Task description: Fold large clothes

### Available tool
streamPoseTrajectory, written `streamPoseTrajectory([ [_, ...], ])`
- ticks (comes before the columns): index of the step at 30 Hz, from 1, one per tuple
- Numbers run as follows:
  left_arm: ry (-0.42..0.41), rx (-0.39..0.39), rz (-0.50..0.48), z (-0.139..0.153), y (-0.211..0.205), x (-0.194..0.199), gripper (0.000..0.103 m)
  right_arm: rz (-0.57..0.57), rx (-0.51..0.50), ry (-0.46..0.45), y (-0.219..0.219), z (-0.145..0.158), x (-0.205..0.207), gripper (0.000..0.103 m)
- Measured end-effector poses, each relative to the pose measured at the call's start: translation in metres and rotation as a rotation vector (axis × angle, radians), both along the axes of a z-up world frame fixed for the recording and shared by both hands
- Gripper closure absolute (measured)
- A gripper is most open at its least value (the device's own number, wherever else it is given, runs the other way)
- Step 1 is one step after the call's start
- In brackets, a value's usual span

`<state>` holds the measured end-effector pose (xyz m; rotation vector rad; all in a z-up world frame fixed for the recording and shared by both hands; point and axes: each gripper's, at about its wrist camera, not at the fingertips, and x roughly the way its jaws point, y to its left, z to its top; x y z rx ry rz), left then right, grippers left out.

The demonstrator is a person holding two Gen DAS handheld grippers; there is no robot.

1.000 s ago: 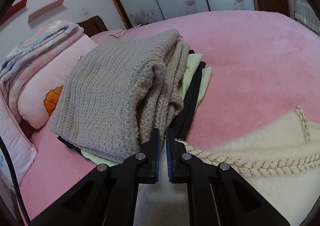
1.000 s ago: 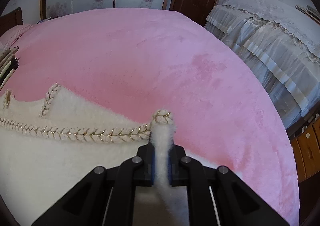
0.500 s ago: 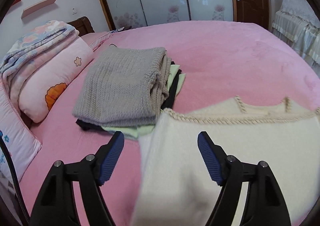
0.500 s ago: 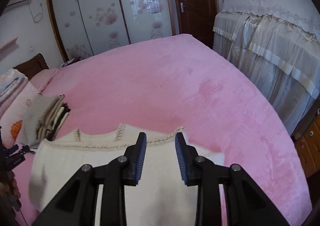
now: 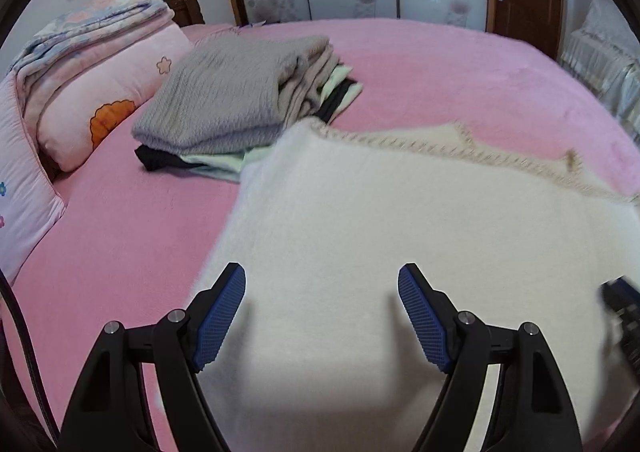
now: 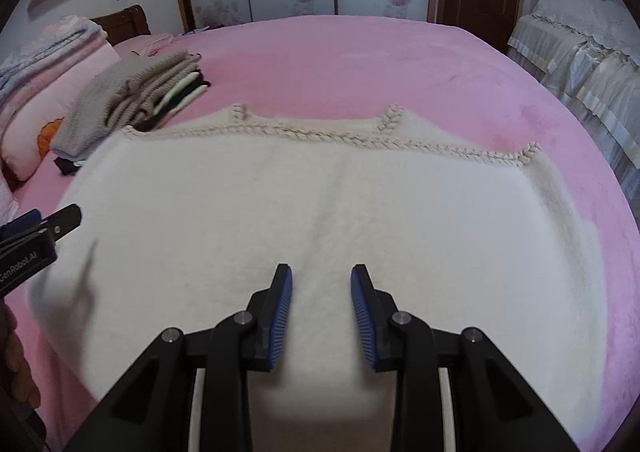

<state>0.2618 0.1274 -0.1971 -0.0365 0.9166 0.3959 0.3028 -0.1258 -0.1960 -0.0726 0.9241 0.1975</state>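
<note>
A large cream fuzzy garment with braided trim along its far edge lies spread flat on the pink bed; it also shows in the left wrist view. My left gripper is wide open and empty above the garment's near left part. My right gripper is open and empty above its near middle. The left gripper shows at the left edge of the right wrist view.
A stack of folded clothes topped by a grey knit sweater sits beyond the garment's far left corner. Pink pillows and a folded quilt lie at the left. A second covered bed stands to the right.
Both grippers let go of the cream garment's trimmed edge, opened, and pulled back toward the near side. The garment now lies flat on the bed.
</note>
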Motion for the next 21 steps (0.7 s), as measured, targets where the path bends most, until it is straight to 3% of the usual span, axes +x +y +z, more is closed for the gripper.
streamPoseTrajectory([
  [1, 0.017, 0.014, 0.010, -0.007, 0.005, 0.003, 0.025, -0.001, 0.008, -0.014, -0.014, -0.001, 0.003, 0.077],
  [2, 0.032, 0.025, 0.023, -0.015, 0.011, 0.005, 0.025, -0.007, 0.005, -0.020, -0.026, -0.001, 0.005, 0.090],
  [6, -0.011, -0.015, 0.012, -0.025, 0.035, 0.004, 0.023, -0.169, -0.144, -0.036, -0.089, -0.005, 0.016, 0.093],
  [8, -0.015, 0.012, 0.015, -0.027, 0.041, 0.003, 0.019, -0.255, -0.136, -0.024, -0.130, -0.009, 0.021, 0.093],
  [9, -0.021, 0.000, 0.017, -0.029, 0.044, 0.003, 0.018, -0.280, -0.111, -0.020, -0.148, -0.010, 0.021, 0.102],
  [11, -0.030, -0.057, 0.022, -0.032, 0.055, 0.003, 0.017, -0.270, -0.016, -0.001, -0.171, -0.012, 0.021, 0.103],
  [12, -0.033, -0.086, 0.027, -0.033, 0.060, 0.002, 0.016, -0.266, -0.014, -0.003, -0.174, -0.012, 0.019, 0.103],
  [15, -0.035, -0.134, 0.039, -0.037, 0.070, 0.003, 0.015, -0.318, -0.133, -0.037, -0.173, -0.011, 0.013, 0.103],
  [18, -0.034, -0.149, 0.030, -0.039, 0.074, 0.003, 0.014, -0.375, 0.007, 0.030, -0.200, -0.026, 0.015, 0.103],
  [21, -0.027, -0.133, 0.020, -0.038, 0.074, 0.004, 0.014, -0.364, -0.049, 0.018, -0.192, -0.020, 0.013, 0.103],
])
